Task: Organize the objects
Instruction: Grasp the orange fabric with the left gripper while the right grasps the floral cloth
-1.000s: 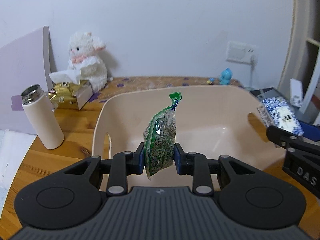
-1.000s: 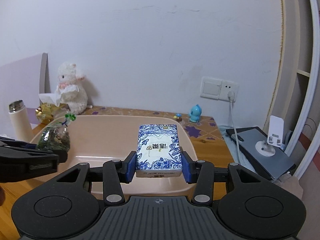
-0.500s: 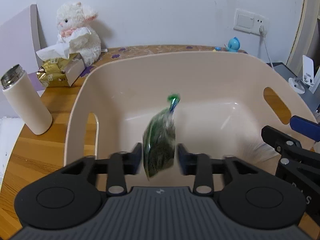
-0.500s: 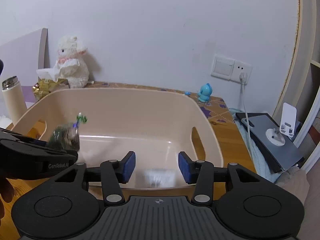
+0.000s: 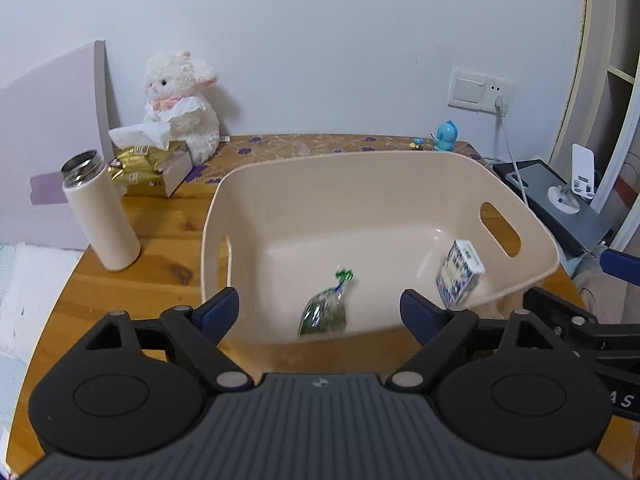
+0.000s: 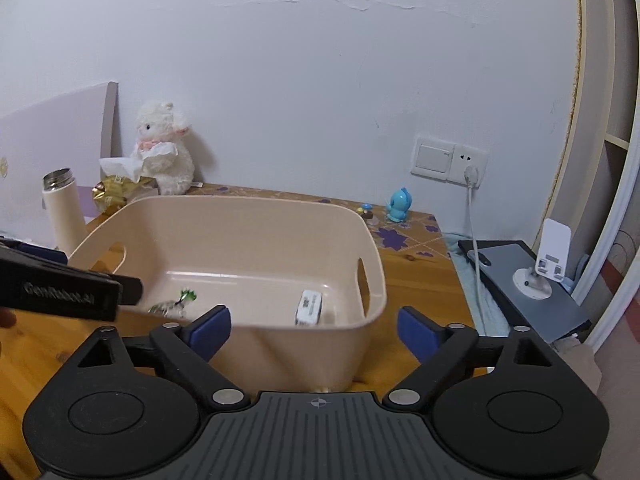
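Left wrist view
Left gripper [image 5: 319,312]: fingers spread wide, nothing between them, poised over the near rim of the beige bin [image 5: 516,216].
Herb bag [image 5: 323,314]: a small clear bag of green dried leaves with a green tie, lying on the bin floor by the near wall, left of middle.
Tissue pack [image 5: 460,276]: blue-and-white, tilted against the bin's right wall below the handle slot.
Table [image 5: 160,240]: the wooden top carries the bin; a white flask [image 5: 102,216] stands just off the bin's left wall, a gold tissue box [image 5: 148,168] and plush lamb [image 5: 182,108] sit at the far left corner.

Right wrist view
Right gripper [image 6: 314,330]: fingers wide apart and empty, at the bin's near right corner.
Same items: the herb bag [image 6: 172,306] shows low at the near left of the bin, the tissue pack [image 6: 309,307] near the right wall.

Handling, as I judge it
Herb bag: light, soft, crushable film; best pinched at the tied neck.
Tissue pack: light, squashy, slick wrapper; grip across its narrow sides.
Progress: both items look placed; neither tool touches them.
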`<state>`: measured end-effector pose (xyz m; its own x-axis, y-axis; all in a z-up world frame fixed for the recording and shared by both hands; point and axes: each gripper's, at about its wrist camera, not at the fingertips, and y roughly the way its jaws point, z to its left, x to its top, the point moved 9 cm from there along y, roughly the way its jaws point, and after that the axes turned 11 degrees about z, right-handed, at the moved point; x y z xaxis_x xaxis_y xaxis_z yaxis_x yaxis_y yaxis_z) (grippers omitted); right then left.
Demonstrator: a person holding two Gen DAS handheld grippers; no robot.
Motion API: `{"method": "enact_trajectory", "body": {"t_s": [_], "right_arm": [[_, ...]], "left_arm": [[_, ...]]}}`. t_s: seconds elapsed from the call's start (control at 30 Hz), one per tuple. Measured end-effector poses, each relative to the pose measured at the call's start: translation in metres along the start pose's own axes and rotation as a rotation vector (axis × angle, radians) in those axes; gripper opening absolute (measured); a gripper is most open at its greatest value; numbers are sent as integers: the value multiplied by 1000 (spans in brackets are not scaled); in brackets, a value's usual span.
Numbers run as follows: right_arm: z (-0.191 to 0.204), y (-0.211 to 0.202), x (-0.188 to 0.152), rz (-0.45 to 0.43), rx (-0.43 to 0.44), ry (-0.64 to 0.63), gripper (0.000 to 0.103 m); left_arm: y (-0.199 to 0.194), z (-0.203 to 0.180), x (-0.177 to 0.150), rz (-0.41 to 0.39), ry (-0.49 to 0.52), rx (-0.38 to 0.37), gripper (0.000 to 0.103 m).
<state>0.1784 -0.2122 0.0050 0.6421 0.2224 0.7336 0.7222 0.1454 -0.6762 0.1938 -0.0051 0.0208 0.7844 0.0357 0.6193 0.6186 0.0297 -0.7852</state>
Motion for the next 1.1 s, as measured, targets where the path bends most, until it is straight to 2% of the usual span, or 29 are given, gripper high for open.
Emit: {"method": "enact_trajectory", "body": {"t_s": [0.2,0.37,0.63,0.83,0.87,0.97,1.03,1.1], "right_arm": [[-8,-5,-26,40,8,-6,96],[-13,9,-50,102,6,-15,96],[-12,44,-88,212,9,-24,96],[-6,64,-103,256,24,-31,87],[-5,66,-104,259,30,-27,85],[-3,72,-107,262,43,-17,75],[-2,75,-107,263,46,-14,66],[-1,75,-107,258,63,-11,53]], "left_arm": [[-1,4,-29,26,25,38,89],[19,8,-59,113,-1,1,89],[48,11,-95,177,16,-20,88],[62,9,-101,180,29,-26,86],[63,8,-101,179,35,-27,84],[69,3,-104,192,41,-35,65],[70,1,-105,191,44,-40,57],[68,-1,-105,180,60,-41,39]]}}
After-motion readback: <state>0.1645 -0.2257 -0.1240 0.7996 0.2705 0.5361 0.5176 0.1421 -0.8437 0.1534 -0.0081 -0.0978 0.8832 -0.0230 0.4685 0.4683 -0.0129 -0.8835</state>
